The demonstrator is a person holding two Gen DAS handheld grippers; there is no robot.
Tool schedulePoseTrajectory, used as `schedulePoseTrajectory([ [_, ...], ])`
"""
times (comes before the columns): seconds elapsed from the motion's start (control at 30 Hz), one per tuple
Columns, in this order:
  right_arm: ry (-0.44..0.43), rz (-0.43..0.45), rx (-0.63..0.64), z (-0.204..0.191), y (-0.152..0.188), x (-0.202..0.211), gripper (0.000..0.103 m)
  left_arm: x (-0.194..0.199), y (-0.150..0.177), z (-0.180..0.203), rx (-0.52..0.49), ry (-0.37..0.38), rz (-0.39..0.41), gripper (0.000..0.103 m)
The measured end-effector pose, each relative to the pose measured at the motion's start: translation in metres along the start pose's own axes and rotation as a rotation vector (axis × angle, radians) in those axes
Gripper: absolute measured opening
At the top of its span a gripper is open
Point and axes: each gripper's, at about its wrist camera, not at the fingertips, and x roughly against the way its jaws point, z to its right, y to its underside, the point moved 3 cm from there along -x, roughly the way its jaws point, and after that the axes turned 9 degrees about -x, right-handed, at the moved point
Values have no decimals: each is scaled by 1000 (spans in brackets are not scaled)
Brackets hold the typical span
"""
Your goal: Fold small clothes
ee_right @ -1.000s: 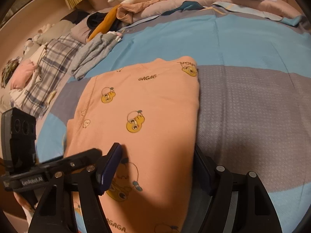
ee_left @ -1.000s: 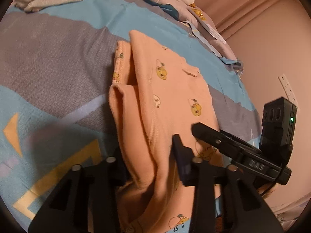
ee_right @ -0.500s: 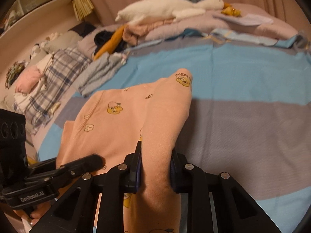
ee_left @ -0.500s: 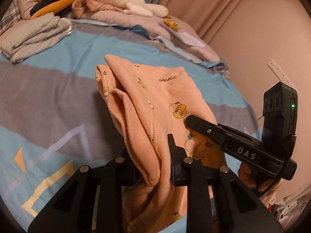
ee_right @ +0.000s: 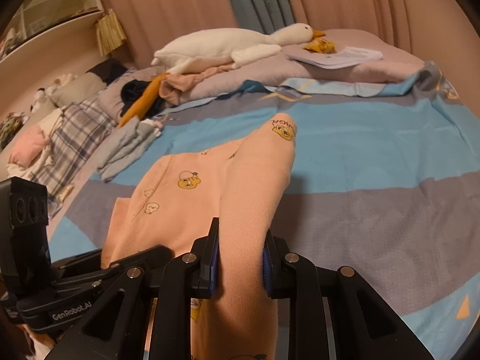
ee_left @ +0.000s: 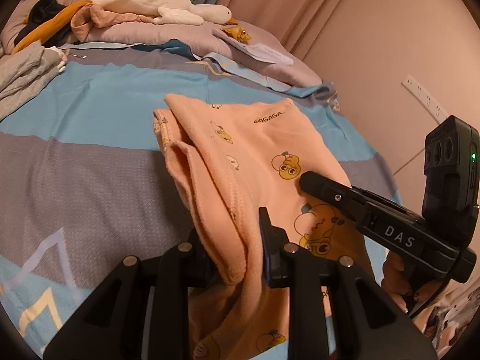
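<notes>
While both tools pinch cloth, this is the scene, biggest thing first:

bed: striped blue and grey bedspread (ee_left: 90,186) serves as the folding surface; the middle is free, so the work sits there.
clutter: white goose plush (ee_right: 222,45), loose papers (ee_right: 336,55) and a heap of plaid and grey clothes (ee_right: 75,132) lie along the far edge and side, well apart from the work, probably pushed aside.
garment: small peach garment (ee_left: 255,156) with duck prints, mid-bed; far end rests on the bedspread, near end is lifted off it into two raised ridges.
left tool (ee_left: 237,249): clenched on the garment's near left edge, a thick doubled fold between the pads; hem hangs below the jaws.
right tool (ee_right: 240,255): clenched on the near right edge, cloth bunched into a ridge running away from the pads; also seen in the left view at right, with fingers of the person's hand below it.
why held so: judged, matching grips on the two near corners let the near half be carried over the far half evenly.
step: judged, mid-fold; fold not yet laid down.
risk: judged, thick bunching could slip or land skewed.
</notes>
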Motion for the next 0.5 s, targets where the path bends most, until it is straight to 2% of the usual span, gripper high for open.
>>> schedulePoseTrajectory([
  [0.3, 40, -78, -66, 24, 17, -24, 25, -32, 13, -11, 33, -36, -91, 26],
  [0.5, 69, -108, -99, 33, 22, -28, 25, -38, 16, -20, 72, -67, -138, 41],
])
